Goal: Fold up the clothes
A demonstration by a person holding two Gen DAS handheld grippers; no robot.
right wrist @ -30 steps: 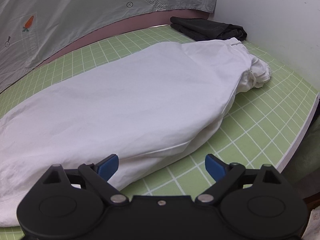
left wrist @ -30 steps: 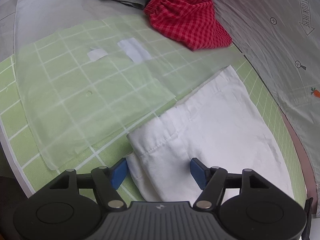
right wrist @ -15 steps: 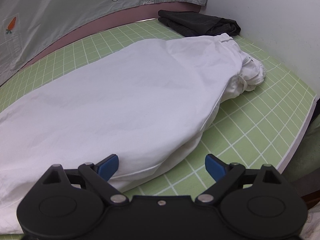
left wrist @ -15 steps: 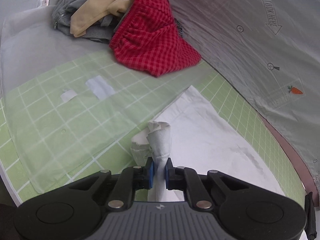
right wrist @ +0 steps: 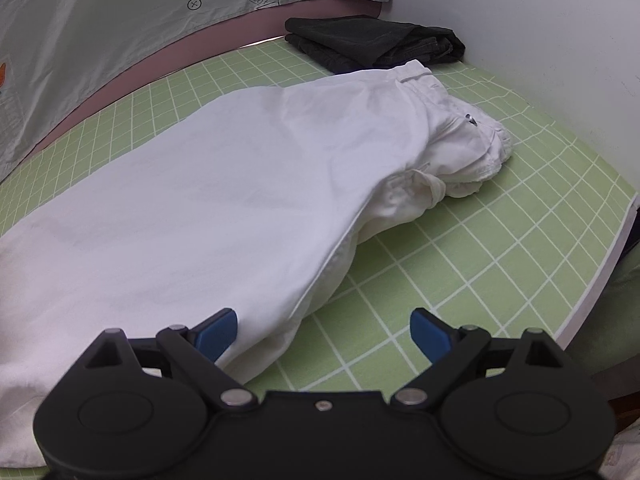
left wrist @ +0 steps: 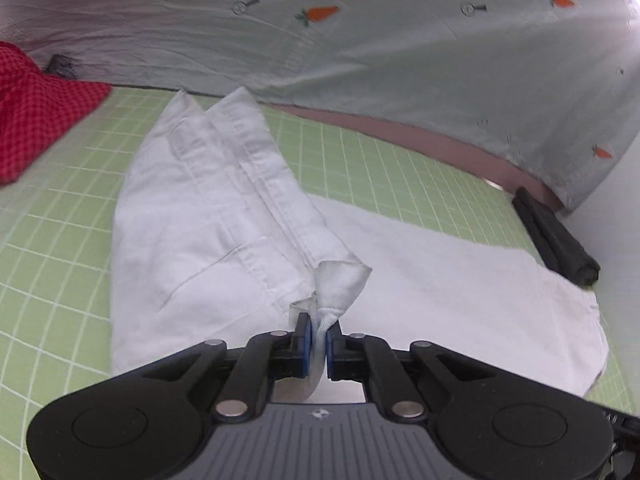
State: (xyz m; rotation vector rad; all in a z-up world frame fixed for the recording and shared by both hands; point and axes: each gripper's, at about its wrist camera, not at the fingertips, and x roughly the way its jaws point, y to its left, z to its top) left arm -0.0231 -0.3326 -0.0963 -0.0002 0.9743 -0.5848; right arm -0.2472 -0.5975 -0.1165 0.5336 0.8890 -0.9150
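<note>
The left tool (left wrist: 316, 334) is clenched on a bunched corner of the white trousers (left wrist: 208, 216), its blue pads (left wrist: 305, 332) pressed against the cloth from both sides. Ahead of this tool and to its left, the gripped end of the trousers rises in a fold with seams showing; to its right, the rest of the garment lies flat on the green gridded mat (left wrist: 380, 160) that covers the counter. A red checked garment (left wrist: 36, 120) lies far ahead on the left, and a dark folded garment (left wrist: 556, 236) lies far ahead on the right, by the grey sheet with carrot prints (left wrist: 360, 40).

The right tool (right wrist: 324, 330) is released, jaws wide apart, hovering low over the mat. The near edge of the white trousers (right wrist: 224, 200) lies between its blue pads (right wrist: 218, 332), closer to the left one. Whether that pad touches the cloth I cannot tell. The trousers stretch away ahead of this tool, ending in a crumpled bunch just before the dark folded garment (right wrist: 372, 42).
</note>
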